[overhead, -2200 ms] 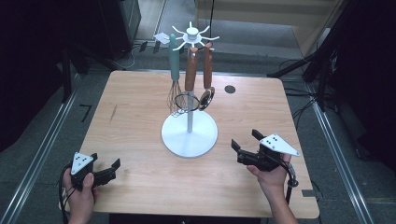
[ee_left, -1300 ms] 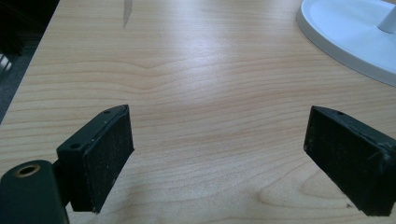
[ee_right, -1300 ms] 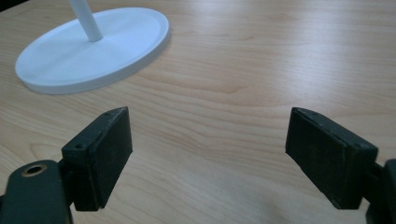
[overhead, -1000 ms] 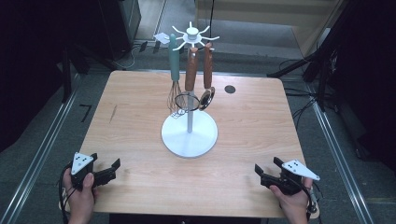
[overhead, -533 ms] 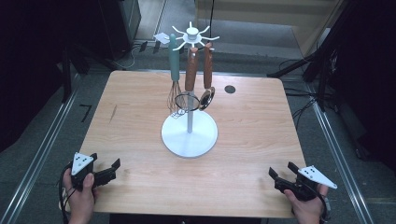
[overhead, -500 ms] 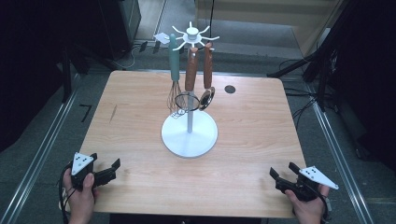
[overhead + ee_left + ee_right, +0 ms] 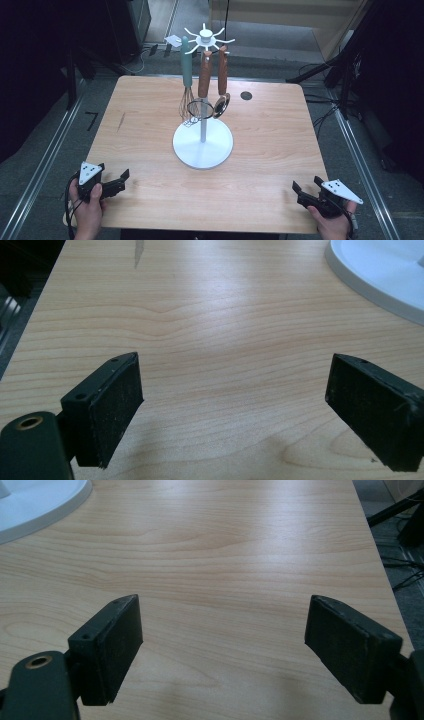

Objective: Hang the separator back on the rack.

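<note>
The right gripper (image 7: pixel 306 190) has been drawn back from the middle of the worktop's (image 7: pixel 270 150) right half, where it was held level with the white base of the utensil stand (image 7: pixel 202 142), to the worktop's near right corner. It is now seen at the near edge, well apart from the stand, with the hand (image 7: pixel 332 225) holding it pulled partly off the worktop. Most of that retreat was made early on; in the last half second only a very slight shift is seen. Its jaws are seen spread wide, as before.
</note>
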Demonstrator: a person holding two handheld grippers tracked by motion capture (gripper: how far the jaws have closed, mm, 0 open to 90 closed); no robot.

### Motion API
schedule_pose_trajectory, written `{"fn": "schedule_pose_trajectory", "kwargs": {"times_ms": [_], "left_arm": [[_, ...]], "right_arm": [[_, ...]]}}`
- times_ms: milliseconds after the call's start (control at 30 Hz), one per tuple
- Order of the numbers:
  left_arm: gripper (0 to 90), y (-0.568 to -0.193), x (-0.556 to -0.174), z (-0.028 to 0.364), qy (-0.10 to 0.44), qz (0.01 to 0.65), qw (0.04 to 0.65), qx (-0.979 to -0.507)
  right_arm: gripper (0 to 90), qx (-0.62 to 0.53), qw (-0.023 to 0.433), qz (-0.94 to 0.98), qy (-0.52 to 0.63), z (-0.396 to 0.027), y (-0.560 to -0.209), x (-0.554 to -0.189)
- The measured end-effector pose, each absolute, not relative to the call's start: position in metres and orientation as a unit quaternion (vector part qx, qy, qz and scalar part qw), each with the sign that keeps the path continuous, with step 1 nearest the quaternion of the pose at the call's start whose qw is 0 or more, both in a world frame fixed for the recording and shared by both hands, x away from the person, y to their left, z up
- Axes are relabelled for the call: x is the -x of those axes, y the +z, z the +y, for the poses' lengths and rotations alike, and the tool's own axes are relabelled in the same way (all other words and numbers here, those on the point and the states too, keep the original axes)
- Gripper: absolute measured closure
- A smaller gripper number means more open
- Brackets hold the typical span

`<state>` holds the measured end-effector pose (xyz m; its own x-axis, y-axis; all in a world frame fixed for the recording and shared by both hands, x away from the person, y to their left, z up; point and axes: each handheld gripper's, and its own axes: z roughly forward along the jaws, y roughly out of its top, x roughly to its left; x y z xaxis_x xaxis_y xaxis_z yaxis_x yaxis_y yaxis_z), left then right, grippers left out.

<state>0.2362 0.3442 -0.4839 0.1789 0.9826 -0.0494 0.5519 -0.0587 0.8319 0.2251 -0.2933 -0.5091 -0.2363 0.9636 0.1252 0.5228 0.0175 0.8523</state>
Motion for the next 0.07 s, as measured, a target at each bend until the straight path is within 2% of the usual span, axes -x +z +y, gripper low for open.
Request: {"fn": "schedule_pose_trajectory", "kwargs": {"times_ms": [67], "left_arm": [[8.4,-0.4841,-0.2382,0.3426,0.287,0.574,0.37,-0.672]], "right_arm": [[15.8,-0.56,0.256,0.663,0.425,-0.2945,-0.5092,-0.2242]]}}
